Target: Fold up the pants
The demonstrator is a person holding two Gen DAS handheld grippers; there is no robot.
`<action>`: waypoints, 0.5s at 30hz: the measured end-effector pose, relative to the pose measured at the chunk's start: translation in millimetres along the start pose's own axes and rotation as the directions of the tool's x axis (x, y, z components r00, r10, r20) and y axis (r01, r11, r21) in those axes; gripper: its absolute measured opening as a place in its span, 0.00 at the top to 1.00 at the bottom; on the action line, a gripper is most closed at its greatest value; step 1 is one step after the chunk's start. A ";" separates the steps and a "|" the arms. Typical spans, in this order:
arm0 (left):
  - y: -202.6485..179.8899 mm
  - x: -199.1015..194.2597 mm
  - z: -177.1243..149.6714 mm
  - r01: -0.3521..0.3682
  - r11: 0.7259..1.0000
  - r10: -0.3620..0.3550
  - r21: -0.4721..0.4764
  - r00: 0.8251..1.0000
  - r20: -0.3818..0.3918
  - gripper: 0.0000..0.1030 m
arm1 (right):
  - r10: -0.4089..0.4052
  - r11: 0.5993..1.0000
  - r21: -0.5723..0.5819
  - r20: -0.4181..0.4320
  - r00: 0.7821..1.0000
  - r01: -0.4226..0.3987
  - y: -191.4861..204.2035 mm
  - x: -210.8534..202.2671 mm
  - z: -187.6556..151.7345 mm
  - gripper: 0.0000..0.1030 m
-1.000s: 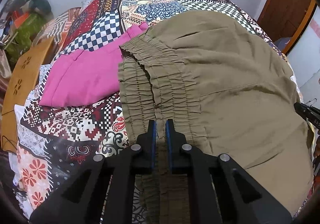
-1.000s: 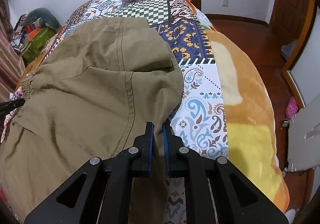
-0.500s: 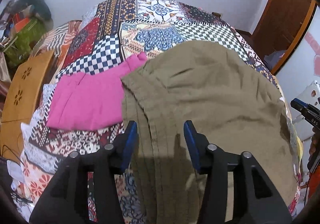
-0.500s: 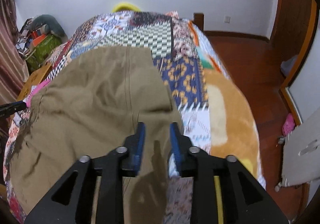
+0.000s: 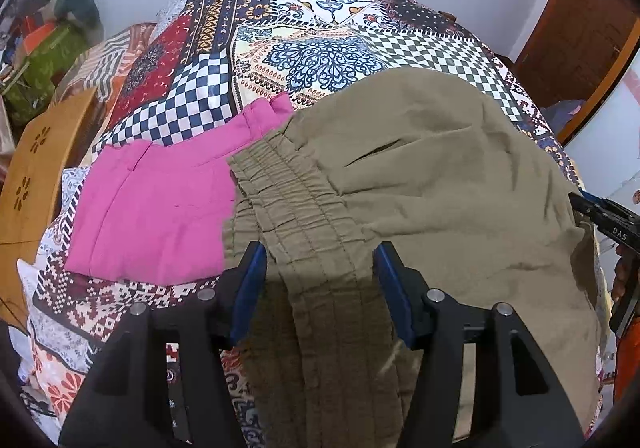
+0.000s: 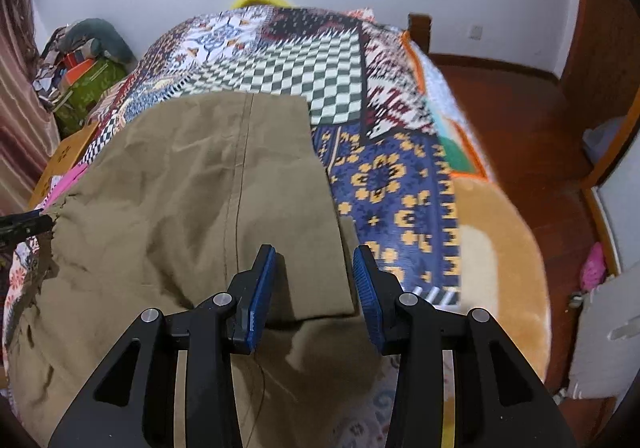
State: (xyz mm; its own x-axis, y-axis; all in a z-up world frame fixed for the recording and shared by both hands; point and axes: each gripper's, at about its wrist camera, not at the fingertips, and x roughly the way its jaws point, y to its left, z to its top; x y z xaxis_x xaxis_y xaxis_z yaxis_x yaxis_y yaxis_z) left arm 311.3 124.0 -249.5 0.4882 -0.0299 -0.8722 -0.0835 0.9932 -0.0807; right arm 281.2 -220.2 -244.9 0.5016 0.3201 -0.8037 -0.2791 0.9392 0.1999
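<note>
Olive-green pants (image 5: 420, 183) lie folded on the patterned bedspread (image 5: 320, 43), the elastic waistband (image 5: 296, 199) toward the left gripper. My left gripper (image 5: 318, 280) is open and empty, raised over the waistband. In the right wrist view the pants (image 6: 192, 199) lie flat, the leg hem edge (image 6: 320, 288) under my right gripper (image 6: 314, 288), which is open and empty above it. The right gripper's tip (image 5: 600, 211) shows at the right edge of the left wrist view.
A folded pink garment (image 5: 160, 207) lies left of the pants, touching the waistband. A wooden stool (image 5: 36, 167) and a pile of clutter (image 5: 44, 43) stand left of the bed. An orange blanket (image 6: 500, 268) covers the bed's right side; wooden floor (image 6: 520, 107) beyond.
Both grippers let go of the pants, opened wide and lifted away. The pants now lie flat on the bed.
</note>
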 end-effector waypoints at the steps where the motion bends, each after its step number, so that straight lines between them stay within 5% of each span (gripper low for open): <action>1: -0.8 0.8 0.4 -0.005 1.000 0.005 0.001 1.000 0.003 0.45 | 0.000 1.000 -0.005 -0.006 1.000 0.000 0.4 2.5 -0.7 0.66; 5: -2.6 1.2 3.3 -0.025 1.000 0.025 0.003 0.999 0.029 0.51 | -0.056 0.996 -0.068 0.023 0.998 0.058 8.2 2.1 -6.9 0.85; 7: -3.7 0.0 4.1 -0.025 1.000 0.025 0.011 0.999 0.040 0.55 | -0.064 0.994 -0.082 0.036 0.997 0.067 8.5 -0.3 -8.0 0.87; 12: -1.6 -6.6 5.3 -0.088 0.995 0.085 0.037 0.993 0.086 0.88 | -0.086 0.990 -0.106 0.036 0.996 0.089 7.5 -1.1 -11.0 0.89; 15: 6.0 -8.3 6.4 -0.075 0.997 0.073 0.026 0.994 0.080 0.91 | -0.093 0.989 -0.109 0.026 0.995 0.095 6.9 0.9 -10.4 0.89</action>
State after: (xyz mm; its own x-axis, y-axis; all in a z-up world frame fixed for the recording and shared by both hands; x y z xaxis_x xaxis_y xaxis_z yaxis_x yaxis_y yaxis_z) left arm 312.3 130.9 -239.7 0.5489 0.0515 -0.8343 -0.0968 0.9953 -0.0022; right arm 271.2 -214.6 -250.1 0.5464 0.2343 -0.8041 -0.3174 0.9464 0.0601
